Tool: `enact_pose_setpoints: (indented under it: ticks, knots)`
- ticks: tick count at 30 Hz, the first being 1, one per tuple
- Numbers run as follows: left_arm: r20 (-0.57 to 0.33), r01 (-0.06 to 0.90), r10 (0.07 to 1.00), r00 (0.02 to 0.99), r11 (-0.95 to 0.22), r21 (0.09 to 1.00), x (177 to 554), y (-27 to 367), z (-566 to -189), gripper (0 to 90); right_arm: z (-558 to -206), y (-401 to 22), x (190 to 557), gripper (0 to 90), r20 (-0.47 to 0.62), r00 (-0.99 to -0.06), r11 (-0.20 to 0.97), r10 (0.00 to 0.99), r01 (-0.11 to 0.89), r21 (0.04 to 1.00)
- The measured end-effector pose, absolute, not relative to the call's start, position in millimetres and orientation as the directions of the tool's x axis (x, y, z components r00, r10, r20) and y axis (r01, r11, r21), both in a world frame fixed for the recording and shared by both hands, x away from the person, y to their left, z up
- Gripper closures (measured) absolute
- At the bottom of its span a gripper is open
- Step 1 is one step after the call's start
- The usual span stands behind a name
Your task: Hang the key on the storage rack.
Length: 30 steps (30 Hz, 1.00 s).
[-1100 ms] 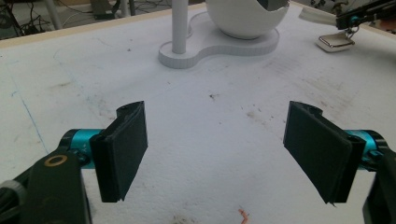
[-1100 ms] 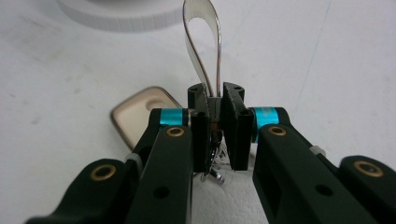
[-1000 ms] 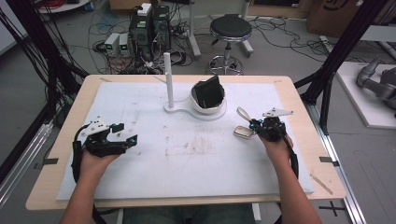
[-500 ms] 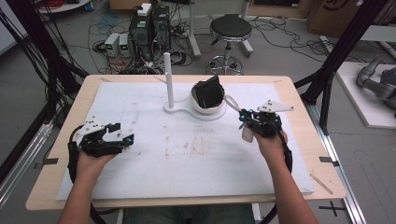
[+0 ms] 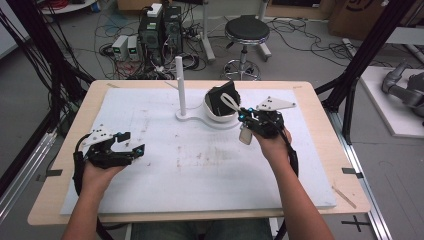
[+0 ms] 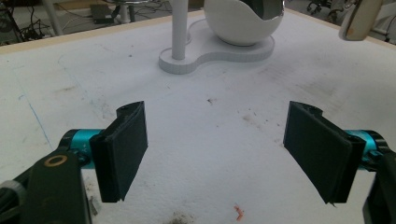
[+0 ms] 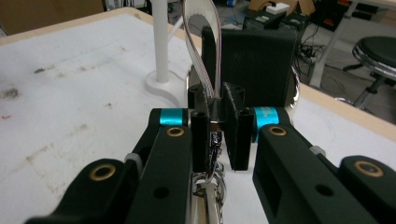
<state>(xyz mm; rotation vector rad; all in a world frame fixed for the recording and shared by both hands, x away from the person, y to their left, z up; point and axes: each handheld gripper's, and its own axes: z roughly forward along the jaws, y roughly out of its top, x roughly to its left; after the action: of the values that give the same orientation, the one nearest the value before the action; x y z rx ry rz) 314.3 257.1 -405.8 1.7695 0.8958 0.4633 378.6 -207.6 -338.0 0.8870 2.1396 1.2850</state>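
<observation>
Two jaws of my right gripper pinch a looped strap; my left gripper rests spread on the worktop.

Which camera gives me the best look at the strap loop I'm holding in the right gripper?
Right gripper view: the strap loop rises close-up from between the shut fingers. High view shows it small before the white bowl.

The high view looks forward and down over the tabletop. Both gripper views sit low behind their jaws, sharing the white stand ahead.
</observation>
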Motion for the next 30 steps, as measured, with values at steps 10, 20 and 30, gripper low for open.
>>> enact_pose_setpoints:
  ticks: [10, 20, 30]
  knots:
    - [-0.097, 0.348, 0.765, 0.636, -0.174, 0.921, 310, 261, -404, 21.8, -326, -182, 388, 82.7, -0.097, -0.691, 0.364, 0.716, 0.251, 0.897]
    - [-0.087, 0.351, 0.767, 0.636, -0.187, 0.918, 307, 262, -405, 21.8, -309, -155, 399, 82.7, -0.112, -0.713, 0.367, 0.692, 0.214, 0.905]
    - [-0.087, 0.35, 0.763, 0.641, -0.19, 0.917, 308, 260, -405, 21.8, -296, -126, 409, 82.7, -0.145, -0.729, 0.387, 0.669, 0.175, 0.906]
